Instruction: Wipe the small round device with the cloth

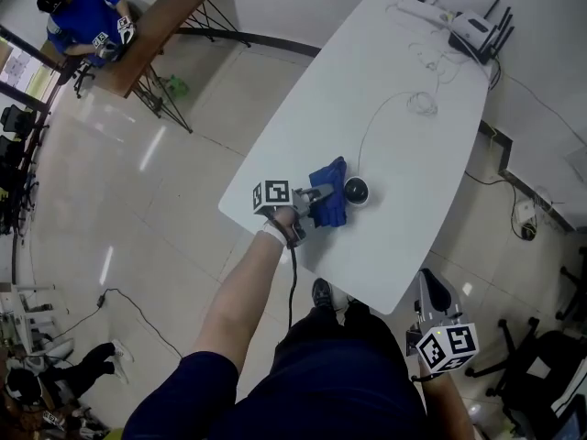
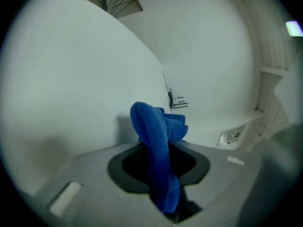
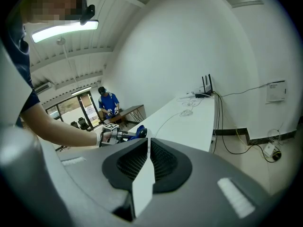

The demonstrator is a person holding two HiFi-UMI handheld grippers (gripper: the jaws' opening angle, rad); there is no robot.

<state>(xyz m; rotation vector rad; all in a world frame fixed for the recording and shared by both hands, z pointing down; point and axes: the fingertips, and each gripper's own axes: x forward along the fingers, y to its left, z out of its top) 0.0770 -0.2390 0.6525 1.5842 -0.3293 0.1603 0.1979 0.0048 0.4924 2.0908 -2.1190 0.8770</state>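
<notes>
A small round dark device [image 1: 356,191] with a white rim sits on the white table [image 1: 404,154], its thin cable running toward the back. My left gripper [image 1: 318,200] is shut on a blue cloth [image 1: 329,193], which rests against the device's left side. In the left gripper view the cloth [image 2: 158,145] bunches up between the jaws and hides the device. My right gripper [image 1: 429,324] hangs off the table's near right corner, shut with nothing in it; in its own view the jaws [image 3: 146,162] meet, and the cloth [image 3: 138,133] shows far off.
A router [image 1: 477,30] with antennas and loose cables [image 1: 424,104] lie at the table's far end. A wooden desk [image 1: 165,21] with a seated person [image 1: 84,16] stands at the back left. Wall sockets [image 3: 276,91] and floor cables [image 1: 527,218] are to the right.
</notes>
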